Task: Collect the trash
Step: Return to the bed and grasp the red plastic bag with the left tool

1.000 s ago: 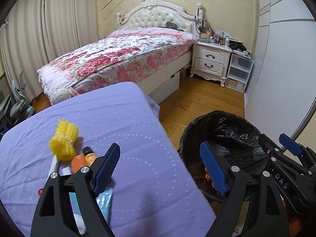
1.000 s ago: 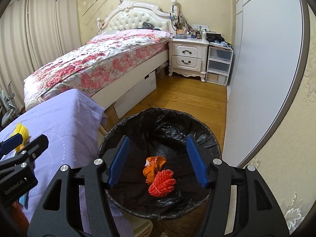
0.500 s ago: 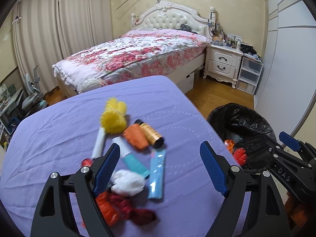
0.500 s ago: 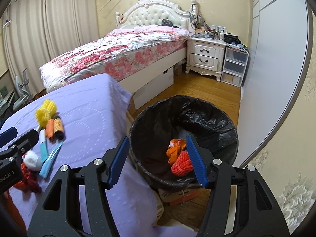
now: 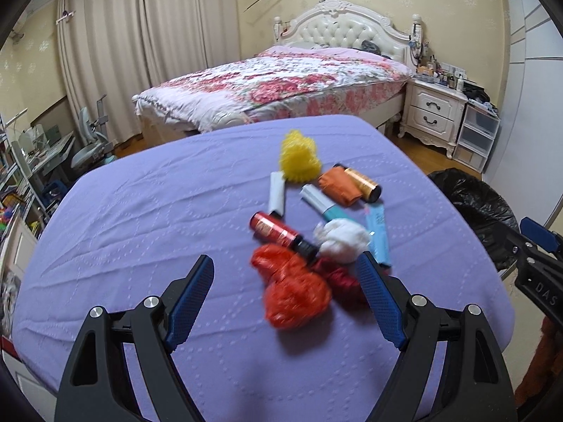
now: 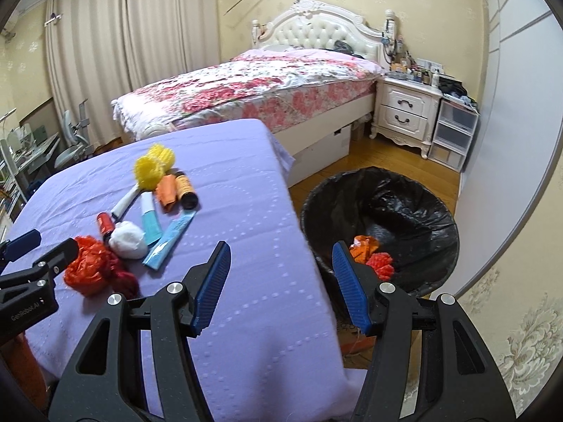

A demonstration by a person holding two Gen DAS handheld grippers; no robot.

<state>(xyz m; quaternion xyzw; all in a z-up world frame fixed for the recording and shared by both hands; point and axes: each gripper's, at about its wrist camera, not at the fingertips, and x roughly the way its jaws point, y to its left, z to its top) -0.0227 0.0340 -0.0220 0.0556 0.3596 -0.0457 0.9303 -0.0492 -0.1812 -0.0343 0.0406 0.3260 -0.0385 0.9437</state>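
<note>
Left hand-held gripper (image 5: 285, 297) hanging wide open, empty, over red mesh wad (image 5: 295, 290) on purple surface (image 5: 140, 218). Right hand-held gripper (image 6: 281, 281) gaping, empty, beside bin (image 6: 422, 207). Two scraps lying binned; yellow net (image 5: 299, 156), tubes, tissue ball (image 5: 341, 237) waiting.

The trash pile (image 5: 316, 225) lies on the table (image 5: 147, 218) — the bin (image 6: 380, 232) stands right of it, the bed (image 5: 281, 81) behind.

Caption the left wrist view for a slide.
Open left gripper over crumpled orange bag in trash pile on purple tablecloth.
</note>
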